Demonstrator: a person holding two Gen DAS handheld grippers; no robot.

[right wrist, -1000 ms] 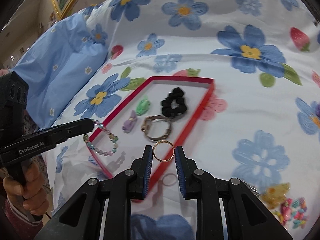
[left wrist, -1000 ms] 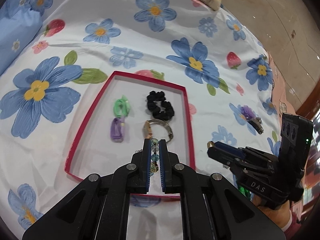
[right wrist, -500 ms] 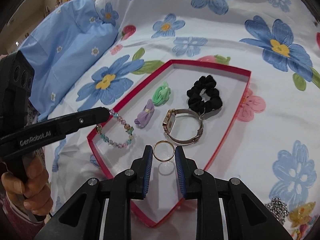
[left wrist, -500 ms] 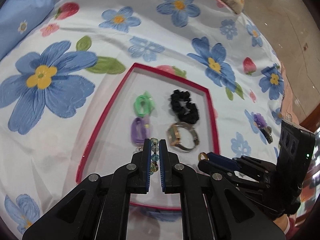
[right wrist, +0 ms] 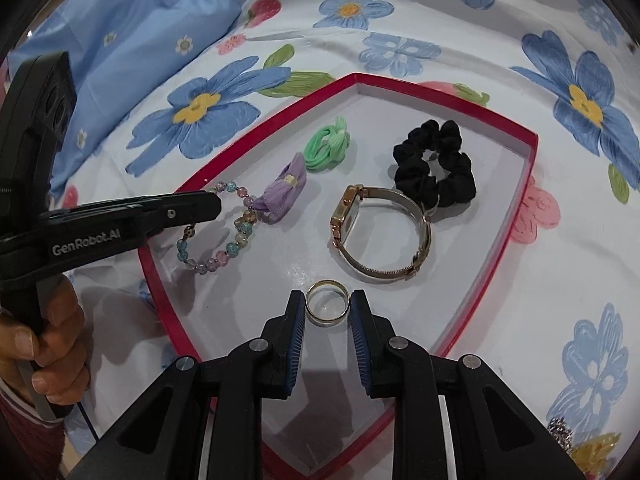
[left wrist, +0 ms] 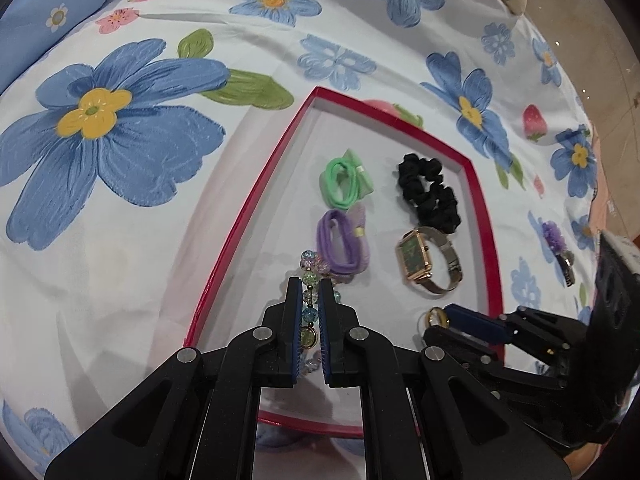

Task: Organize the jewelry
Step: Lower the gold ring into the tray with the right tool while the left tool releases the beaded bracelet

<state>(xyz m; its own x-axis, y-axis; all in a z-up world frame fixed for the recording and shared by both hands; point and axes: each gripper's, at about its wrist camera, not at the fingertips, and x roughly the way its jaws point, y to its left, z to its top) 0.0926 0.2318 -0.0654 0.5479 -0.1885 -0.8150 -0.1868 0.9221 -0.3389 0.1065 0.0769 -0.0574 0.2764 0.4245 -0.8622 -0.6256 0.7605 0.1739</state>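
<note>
Gold ring point(right wrist: 326, 303) pinched across its width by R gripper point(right wrist: 326, 308), low over red tray point(right wrist: 524, 184) near watch point(right wrist: 382, 236); stiff, light, slippery, so hold on outer rim; L gripper point(left wrist: 309, 312) clamped on beaded bracelet point(right wrist: 218, 236): floppy, beads prob fragile; take 1 bead.

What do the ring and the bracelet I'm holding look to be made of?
Ring: polished gold-tone metal, judging by its thin, smooth band with bright glints. Bracelet: translucent round beads in pastel blue, pink and green with a crackled sparkle, so probably glass, possibly plastic. Small gold-tone spacers sit between them.
</note>
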